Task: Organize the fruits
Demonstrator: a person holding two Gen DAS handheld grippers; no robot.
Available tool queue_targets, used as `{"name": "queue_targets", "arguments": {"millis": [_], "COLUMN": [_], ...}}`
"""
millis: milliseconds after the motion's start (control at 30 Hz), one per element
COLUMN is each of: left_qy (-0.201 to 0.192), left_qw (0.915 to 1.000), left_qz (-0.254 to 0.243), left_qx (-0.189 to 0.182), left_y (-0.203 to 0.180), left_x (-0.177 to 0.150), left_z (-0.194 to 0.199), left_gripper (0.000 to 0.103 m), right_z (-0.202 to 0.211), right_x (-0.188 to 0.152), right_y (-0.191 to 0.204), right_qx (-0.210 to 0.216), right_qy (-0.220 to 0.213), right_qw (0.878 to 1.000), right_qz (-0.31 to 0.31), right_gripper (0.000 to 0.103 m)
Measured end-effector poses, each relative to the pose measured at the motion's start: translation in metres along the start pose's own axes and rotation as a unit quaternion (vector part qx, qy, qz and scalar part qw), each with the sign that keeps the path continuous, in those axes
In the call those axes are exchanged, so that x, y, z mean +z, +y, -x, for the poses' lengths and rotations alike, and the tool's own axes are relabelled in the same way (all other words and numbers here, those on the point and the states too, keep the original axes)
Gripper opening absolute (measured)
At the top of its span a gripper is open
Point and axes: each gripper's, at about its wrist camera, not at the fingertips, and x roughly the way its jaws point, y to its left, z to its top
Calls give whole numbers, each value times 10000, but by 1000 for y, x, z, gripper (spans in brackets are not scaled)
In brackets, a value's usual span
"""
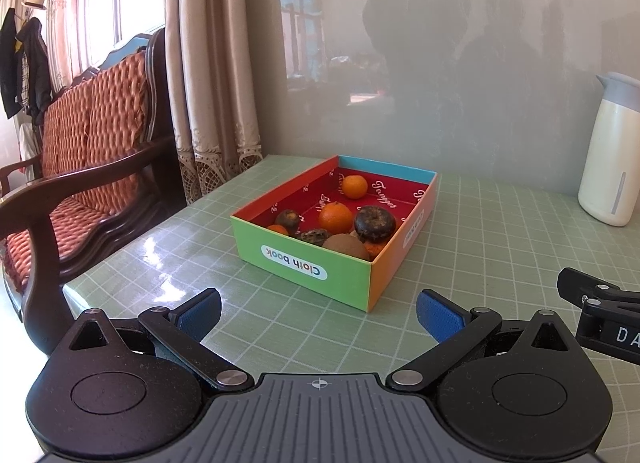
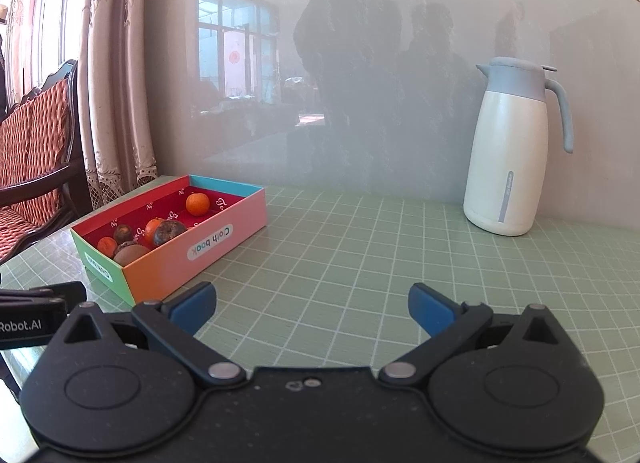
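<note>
A colourful cardboard box point(image 1: 304, 263) with a red lining sits on the green checked table; it also shows in the right wrist view point(image 2: 168, 263). Inside lie oranges point(image 1: 335, 217), a second orange point(image 1: 354, 186) at the far end, a dark wrinkled fruit point(image 1: 375, 224), a brown kiwi point(image 1: 346, 248) and smaller dark fruits. The same orange point(image 2: 197, 203) and dark fruit point(image 2: 168, 232) show in the right view. My left gripper point(image 1: 318, 313) is open and empty, in front of the box. My right gripper point(image 2: 312, 305) is open and empty, to the box's right.
A white thermos jug point(image 2: 508, 155) with a grey lid stands at the back right against the glossy wall panel. A wooden chair with an orange cushion point(image 1: 92, 135) stands off the table's left edge, beside curtains. The right gripper's body point(image 1: 604, 315) shows at the left view's right edge.
</note>
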Motion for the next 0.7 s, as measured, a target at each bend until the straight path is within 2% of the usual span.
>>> {"name": "queue_targets", "arguments": {"millis": [500,700], "left_qy": [100,245], "left_qw": [9999,9987], "left_qz": [-17,20], "left_qx": [-138,-441], "left_y": [-2,-3], "left_x": [7,9], "left_z": [-3,-9], "left_gripper": [103,103], "right_z": [0,1], "right_x": [0,-1], "right_y": [1,-1], "right_qx": [17,1], "right_qy": [-18,-30], "right_qw": [10000,10000], "right_qz": [11,-17], "right_gripper": [103,103]}}
